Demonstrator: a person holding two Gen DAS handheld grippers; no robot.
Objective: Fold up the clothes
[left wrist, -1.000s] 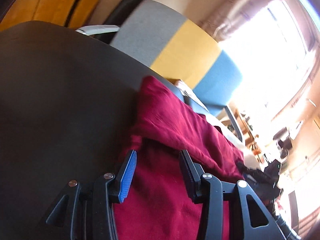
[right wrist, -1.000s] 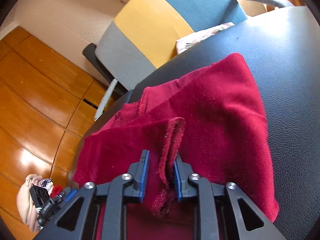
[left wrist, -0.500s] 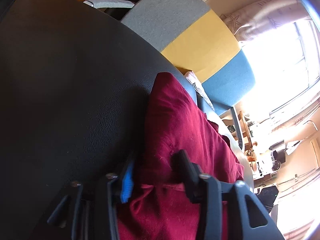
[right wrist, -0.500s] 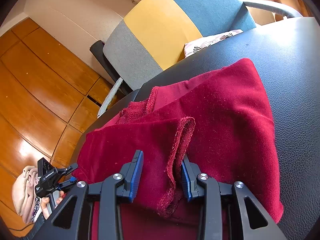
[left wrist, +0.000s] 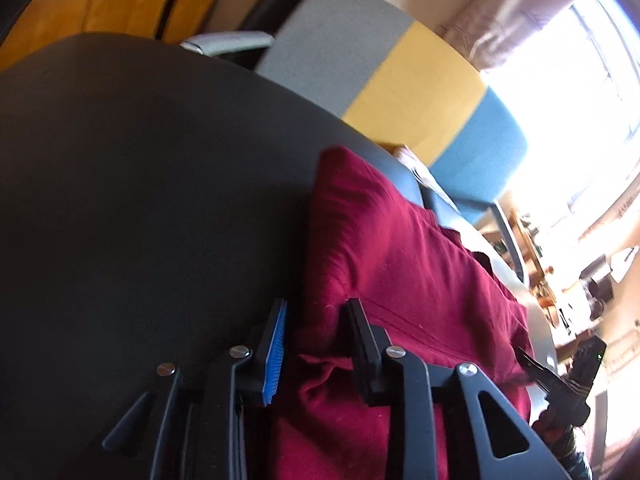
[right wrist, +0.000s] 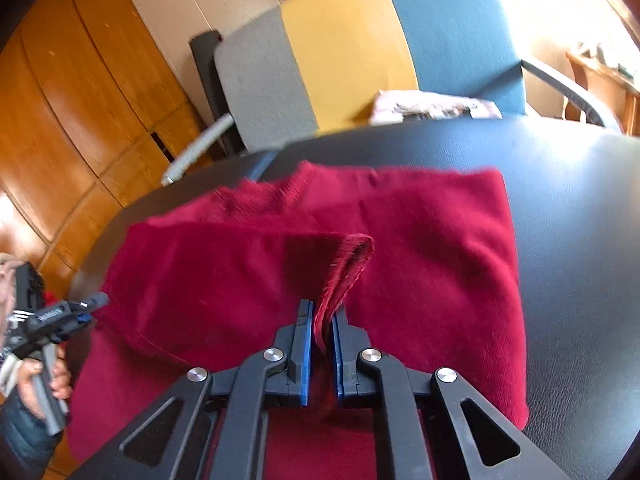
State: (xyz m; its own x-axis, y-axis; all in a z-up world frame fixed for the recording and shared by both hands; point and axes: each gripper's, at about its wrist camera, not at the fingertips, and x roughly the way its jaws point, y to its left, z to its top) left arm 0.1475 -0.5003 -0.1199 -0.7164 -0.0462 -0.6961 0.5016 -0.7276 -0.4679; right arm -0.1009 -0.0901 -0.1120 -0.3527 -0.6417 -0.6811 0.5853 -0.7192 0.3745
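Note:
A dark red garment [left wrist: 404, 280] lies partly folded on the black table [left wrist: 140, 200]. My left gripper [left wrist: 316, 312] is at the garment's left edge, its jaws part open around a bunched fold of cloth. In the right wrist view the garment [right wrist: 436, 248] spreads across the table [right wrist: 580, 208], and my right gripper [right wrist: 322, 312] is shut on a raised hem of it. The left gripper also shows at the left edge of that view [right wrist: 60, 312], held in a hand.
A chair with grey, yellow and blue panels [right wrist: 352, 44] stands behind the table, with printed papers [right wrist: 432, 106] on its seat. Wooden cabinets [right wrist: 80, 92] are at the left. A bright window [left wrist: 580, 60] is at the far right.
My right gripper has closed from part open onto the raised hem. My left gripper's jaws have narrowed around the fold at the garment's left edge. Both views have shifted.

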